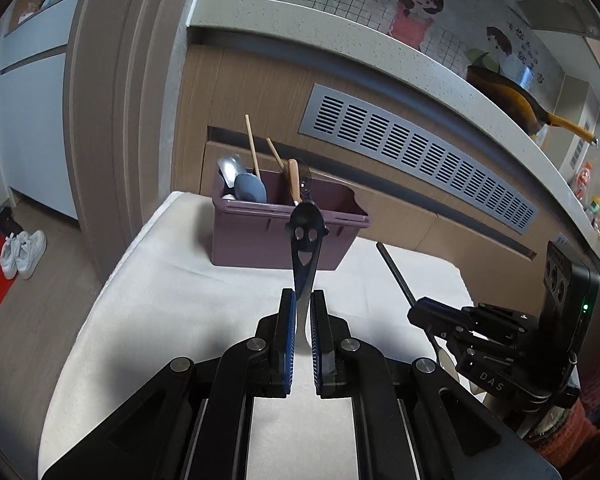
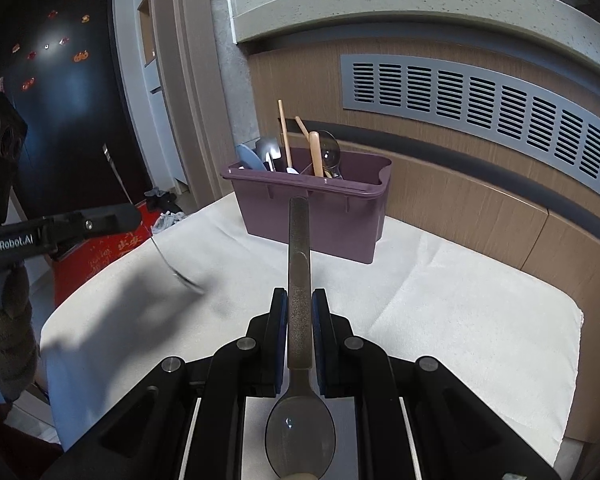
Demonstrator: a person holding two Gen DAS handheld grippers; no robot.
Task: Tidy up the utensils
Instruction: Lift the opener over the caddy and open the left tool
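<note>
**Two utensils gripped above the padded table, caddy beyond**

Nearest the left wrist camera, the left gripper [image 1: 303,300] is seen closed on the thin handle of a metal utensil with a face cut-out [image 1: 305,240], whose patterned end is raised towards the caddy. In the right wrist view the same utensil [image 2: 118,176] is seen edge-on, its lower end blurred above a shadow on the cloth. The right gripper [image 2: 299,300] is clamped on the dark, flat handle of a spoon [image 2: 299,256]; its bowl lies back under the camera and its handle tip is aimed at the caddy's near wall.

Below both, a white cloth-covered table [image 2: 460,312] is spread, bare between the grippers and the caddy. Farther on, a purple plastic utensil caddy [image 1: 256,236] is set at the table's far edge. Its left compartment is filled with a blue-grey spoon [image 1: 251,189], a metal spoon [image 1: 230,170] and a wooden stick [image 1: 253,146]; wooden-handled utensils are leaned at the middle divider, and the right part looks unoccupied.

Behind it, a wood-panelled counter front with a grey vent grille [image 1: 412,156] is seen, and a dark pan with a yellow handle [image 1: 512,100] rests on the countertop. White sneakers [image 1: 22,252] are left on the floor to the left.
</note>
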